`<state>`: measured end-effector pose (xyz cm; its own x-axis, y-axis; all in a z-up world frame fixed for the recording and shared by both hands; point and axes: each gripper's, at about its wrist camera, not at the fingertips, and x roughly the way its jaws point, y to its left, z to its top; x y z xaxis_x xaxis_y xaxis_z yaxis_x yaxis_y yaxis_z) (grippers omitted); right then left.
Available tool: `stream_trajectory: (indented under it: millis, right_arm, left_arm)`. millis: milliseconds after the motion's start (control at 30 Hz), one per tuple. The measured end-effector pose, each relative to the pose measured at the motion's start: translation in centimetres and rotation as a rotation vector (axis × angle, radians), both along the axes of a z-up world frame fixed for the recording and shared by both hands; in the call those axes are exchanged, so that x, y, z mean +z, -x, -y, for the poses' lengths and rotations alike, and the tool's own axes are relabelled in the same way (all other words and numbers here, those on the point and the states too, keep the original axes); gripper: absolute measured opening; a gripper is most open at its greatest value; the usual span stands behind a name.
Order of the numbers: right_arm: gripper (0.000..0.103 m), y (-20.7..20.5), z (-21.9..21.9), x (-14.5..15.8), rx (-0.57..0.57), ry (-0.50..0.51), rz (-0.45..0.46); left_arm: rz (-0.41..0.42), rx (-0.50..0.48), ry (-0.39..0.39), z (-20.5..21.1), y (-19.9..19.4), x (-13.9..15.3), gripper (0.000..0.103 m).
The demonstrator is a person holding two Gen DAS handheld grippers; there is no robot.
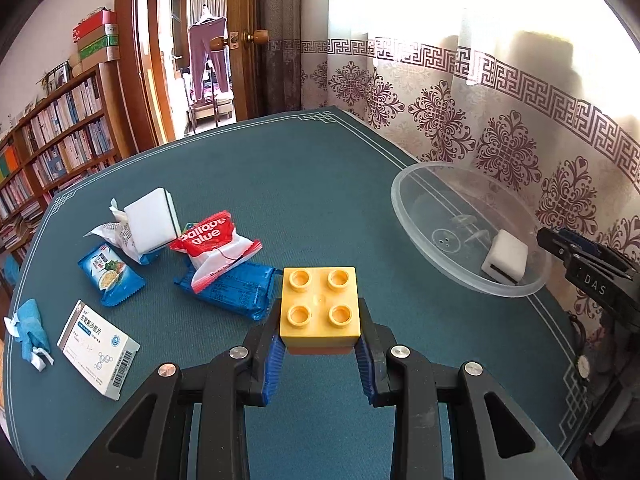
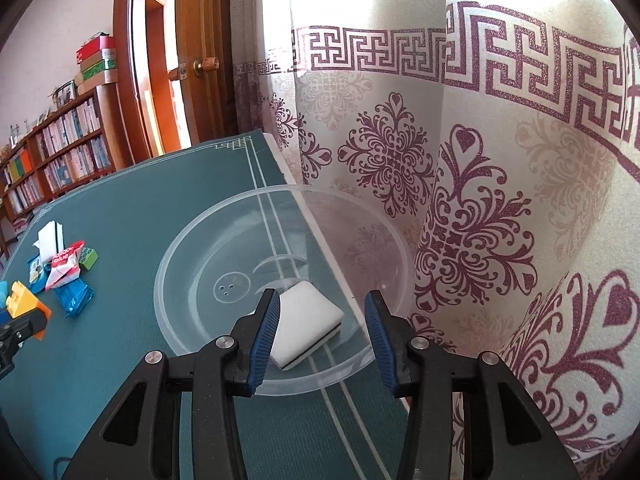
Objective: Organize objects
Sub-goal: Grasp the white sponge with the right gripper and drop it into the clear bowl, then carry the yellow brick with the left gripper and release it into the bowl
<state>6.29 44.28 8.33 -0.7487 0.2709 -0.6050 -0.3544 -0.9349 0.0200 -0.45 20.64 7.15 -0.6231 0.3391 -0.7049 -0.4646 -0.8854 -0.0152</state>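
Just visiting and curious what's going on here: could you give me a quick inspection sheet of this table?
Surface: teal mat, white border lines.
Job's things: clear bowl holds a white sponge; yellow brick in left claw.
Clutter: second sponge, red glue packet, blue packets, pill box.
Claws: left shut on brick; right claw open above the sponge in the bowl.
Cables: nothing seen.
Surroundings: patterned curtain, bookshelf, open door.

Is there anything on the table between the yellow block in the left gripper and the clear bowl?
Nothing visible: only bare green table lies between the yellow block and the clear bowl. The right gripper hangs over the bowl's near side.
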Motion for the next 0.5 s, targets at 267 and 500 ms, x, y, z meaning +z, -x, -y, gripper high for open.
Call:
stream_trajectory:
  millis: [267, 500]
  right_arm:
    - [0.046, -1.6, 1.3, 0.1, 0.055, 0.015, -0.018]
    - [0.046, -1.9, -0.1, -0.6, 0.036, 0.067, -0.016]
  left_arm:
    - [0.028, -0.124, -0.051, -4.2, 0.7, 0.3, 0.033]
    - [0.059, -0.213, -0.066, -8.2, 0.9, -0.1, 0.033]
